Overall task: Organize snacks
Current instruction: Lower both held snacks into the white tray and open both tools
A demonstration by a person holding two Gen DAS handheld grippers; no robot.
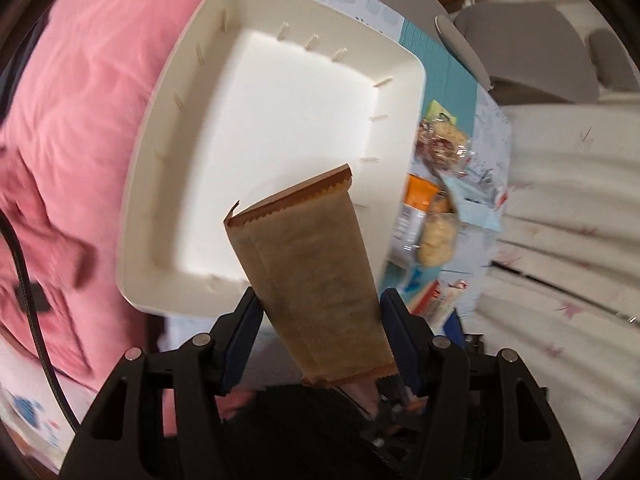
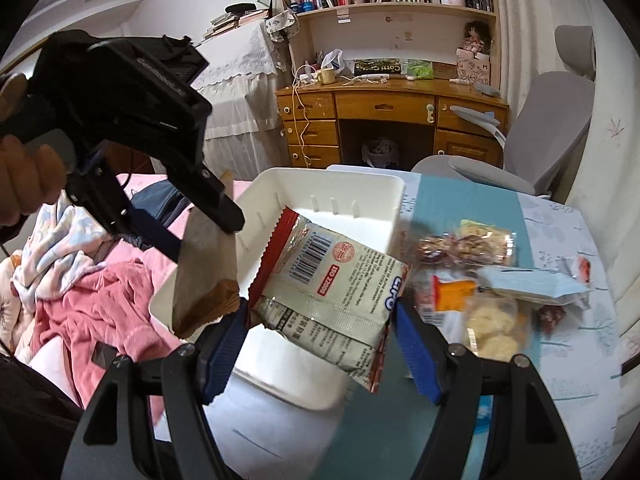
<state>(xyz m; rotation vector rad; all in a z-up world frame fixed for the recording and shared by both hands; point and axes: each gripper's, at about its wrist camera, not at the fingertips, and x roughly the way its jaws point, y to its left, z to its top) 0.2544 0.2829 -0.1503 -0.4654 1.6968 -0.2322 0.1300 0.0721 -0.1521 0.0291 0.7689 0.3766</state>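
A brown paper snack packet [image 1: 312, 264] stands up between the blue pads of my left gripper [image 1: 320, 308], which is shut on it above the near corner of the white plastic bin [image 1: 160, 152]. The right wrist view shows this left gripper [image 2: 200, 236] at the bin's left rim, with the brown packet [image 2: 204, 280] hanging from it. My right gripper [image 2: 320, 324] is shut on a white and red snack packet with a barcode [image 2: 332, 288], held tilted over the bin [image 2: 332, 182]. The bin's floor looks bare.
Several loose snacks [image 2: 480, 280] lie in a pile on the teal runner [image 2: 460, 208], right of the bin, and show too as snacks [image 1: 436, 184]. Pink bedding [image 1: 80, 120] lies left of the bin. A grey chair [image 2: 552, 120] and a wooden desk [image 2: 384, 120] stand behind.
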